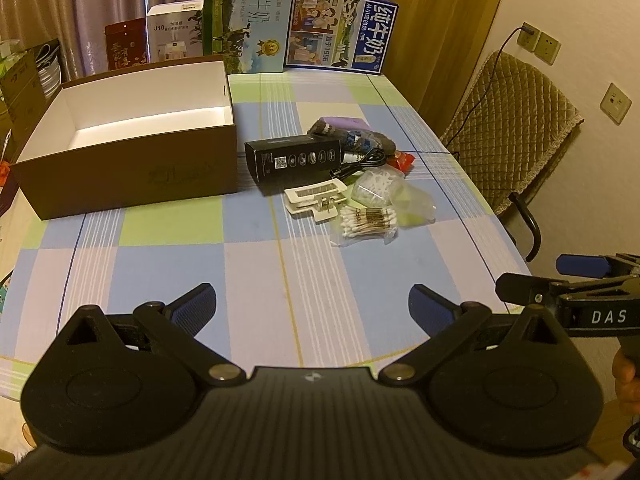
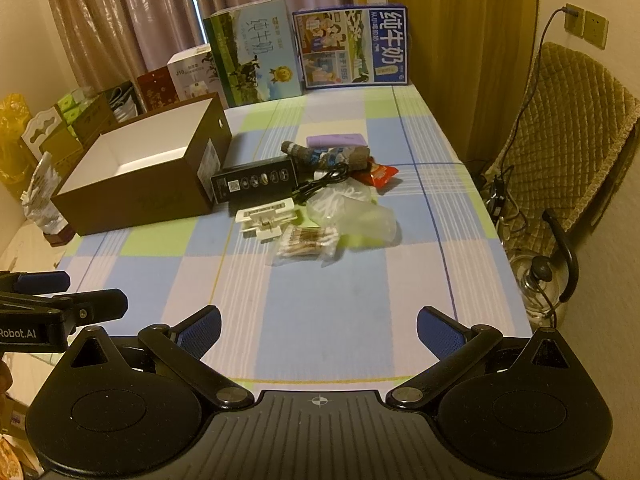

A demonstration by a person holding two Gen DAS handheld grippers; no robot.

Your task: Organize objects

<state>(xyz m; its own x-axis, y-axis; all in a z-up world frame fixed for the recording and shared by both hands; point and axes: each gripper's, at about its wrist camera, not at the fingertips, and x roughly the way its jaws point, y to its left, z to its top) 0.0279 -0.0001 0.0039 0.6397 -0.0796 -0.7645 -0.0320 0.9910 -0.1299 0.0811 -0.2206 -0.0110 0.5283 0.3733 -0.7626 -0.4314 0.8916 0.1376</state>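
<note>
- Shoebox point(image 1: 132, 178), brown outside and white inside, stands lidless and empty at the left of the checked tablecloth point(image 1: 280, 280), its open top up, so it looks meant as the bin for the loose things.
- Black carton point(image 1: 294, 160) lies flat just beside the shoebox's right wall, a black cable point(image 1: 362, 164) trailing over its end.
- White clip point(image 1: 316, 198), cotton-swab packet point(image 1: 366, 222) and clear bags point(image 1: 394, 194) crowd together in front of it; rolled socks point(image 1: 352, 136) and a purple pack point(image 1: 348, 123) lie behind, a red wrapper point(image 1: 404, 160) at the right edge. All sit unsorted, none in the box.
- Left gripper point(image 1: 312, 304) hangs over the near table edge, fingers wide and empty, well apart from the pile.
- Right gripper point(image 2: 318, 326) hovers alongside, likewise spread wide, holding nothing; both seem poised for a first pick.
</note>
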